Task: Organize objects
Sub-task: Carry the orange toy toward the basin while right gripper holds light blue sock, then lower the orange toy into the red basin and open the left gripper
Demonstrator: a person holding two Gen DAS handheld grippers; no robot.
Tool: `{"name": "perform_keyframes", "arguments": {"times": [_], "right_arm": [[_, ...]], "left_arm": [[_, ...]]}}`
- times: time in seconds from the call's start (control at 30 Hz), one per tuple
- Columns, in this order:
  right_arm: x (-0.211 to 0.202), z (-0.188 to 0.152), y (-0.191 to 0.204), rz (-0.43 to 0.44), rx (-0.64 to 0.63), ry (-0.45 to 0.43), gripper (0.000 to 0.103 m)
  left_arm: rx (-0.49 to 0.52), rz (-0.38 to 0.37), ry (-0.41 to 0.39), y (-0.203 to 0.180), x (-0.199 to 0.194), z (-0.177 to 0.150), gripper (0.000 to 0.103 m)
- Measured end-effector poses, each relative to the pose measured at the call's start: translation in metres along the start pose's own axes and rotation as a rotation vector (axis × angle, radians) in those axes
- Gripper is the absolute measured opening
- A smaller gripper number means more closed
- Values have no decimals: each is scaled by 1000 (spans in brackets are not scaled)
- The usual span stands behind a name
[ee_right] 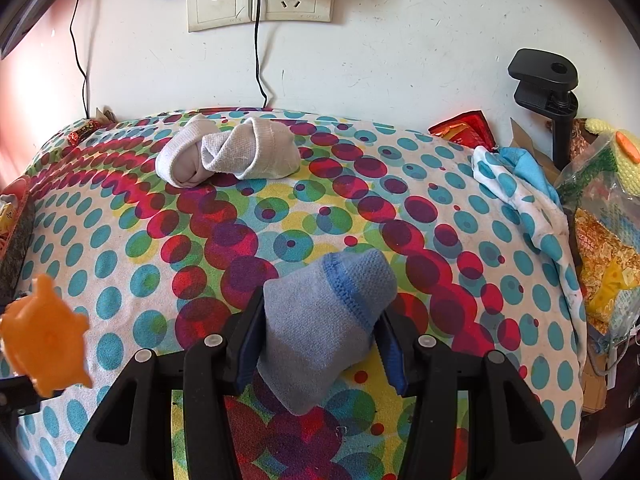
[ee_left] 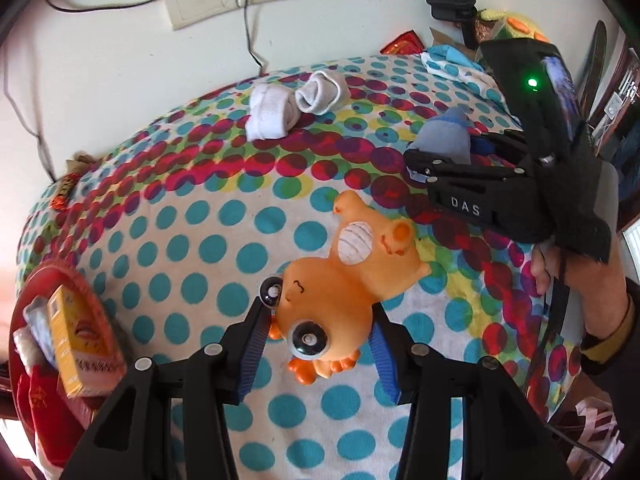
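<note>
The orange rubber toy (ee_left: 340,292) hangs head-down between the pads of the left gripper (ee_left: 320,344), clamped at the head and lifted clear of the dotted blanket (ee_left: 192,240). The rolled blue sock (ee_right: 324,320) sits pinched in the right gripper (ee_right: 316,340), just above the same blanket. Both pieces look mid-carry, so the sorting step is under way. Next, I judge, each needs a destination: the toy likely toward the red basket (ee_left: 86,284) at the left (already holding a yellow box (ee_left: 76,340)), the sock toward the two white rolled socks (ee_right: 228,152) by the wall.
</note>
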State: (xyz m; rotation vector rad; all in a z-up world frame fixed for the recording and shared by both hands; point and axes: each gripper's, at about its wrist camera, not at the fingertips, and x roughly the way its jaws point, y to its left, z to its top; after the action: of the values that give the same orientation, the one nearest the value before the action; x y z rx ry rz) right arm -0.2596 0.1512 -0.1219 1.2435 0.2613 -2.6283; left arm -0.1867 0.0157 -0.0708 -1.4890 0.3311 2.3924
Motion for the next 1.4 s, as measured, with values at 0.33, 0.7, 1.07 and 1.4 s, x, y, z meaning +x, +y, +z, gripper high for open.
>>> {"name": "perform_keyframes", "arguments": {"times": [0.33,0.7,1.07,1.4], "right_arm": [[0,1,2,-9,-11,-1,47],[-1,1,2,-16,-16,-2,46],[-1,2,3,-22,-20,-1,48],[-2,3,4,-25,-23,-1,48]], "left_arm": [[-176,-13,-55,33,-46,-43,50],[-290,86,-67,93,-87,-86,50],[-395,208,-58,162,-102,-116,50],[-471,286,-55,218,-107,-131,50]]}}
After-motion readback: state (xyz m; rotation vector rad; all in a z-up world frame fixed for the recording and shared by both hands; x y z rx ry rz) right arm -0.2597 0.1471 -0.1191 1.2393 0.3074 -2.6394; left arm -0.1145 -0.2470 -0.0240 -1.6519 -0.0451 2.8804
